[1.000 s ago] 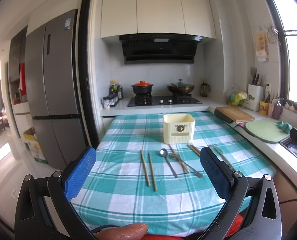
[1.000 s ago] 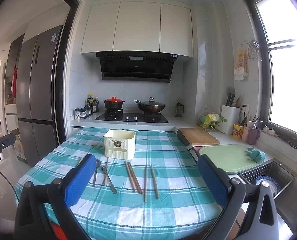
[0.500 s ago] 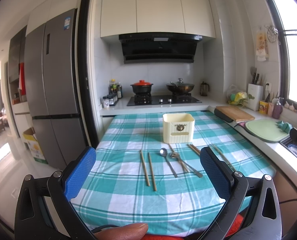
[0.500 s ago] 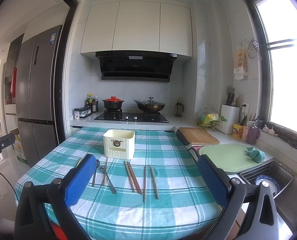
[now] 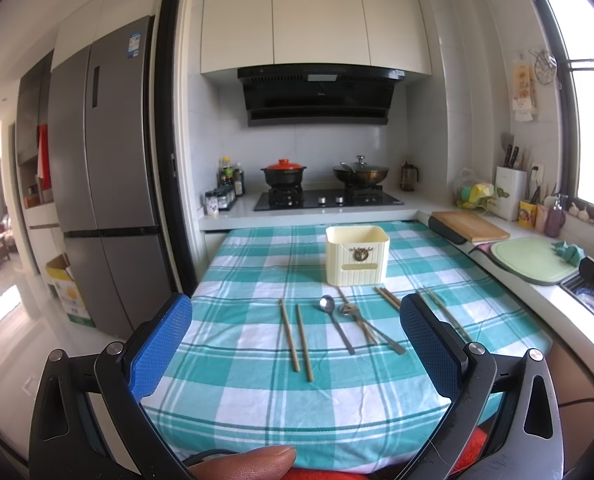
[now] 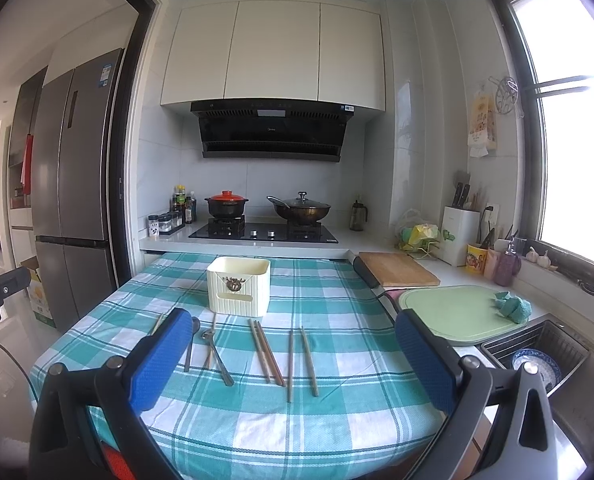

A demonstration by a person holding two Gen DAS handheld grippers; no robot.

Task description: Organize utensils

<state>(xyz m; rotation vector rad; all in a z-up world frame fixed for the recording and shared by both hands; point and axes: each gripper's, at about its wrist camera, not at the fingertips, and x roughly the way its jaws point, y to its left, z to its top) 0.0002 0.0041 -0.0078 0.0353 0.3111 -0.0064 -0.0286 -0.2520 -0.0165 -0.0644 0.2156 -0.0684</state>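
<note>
Left tool [image 5: 295, 342] jaws wide apart, holding nothing. Right tool [image 6: 289, 354] likewise, level above bench's near edge.

My thumb [image 5: 243, 462]: cut off by the bottom edge.
Chopsticks [image 6: 158, 323]: mostly hidden behind my right gripper's left pad [image 6: 157, 364].

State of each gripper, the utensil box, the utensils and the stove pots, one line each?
left hand-held gripper: open, empty
right hand-held gripper: open, empty
cream utensil box: upright, looks empty
chopsticks: flat on tablecloth
spoons: flat on tablecloth
stove pots: lidded
</note>
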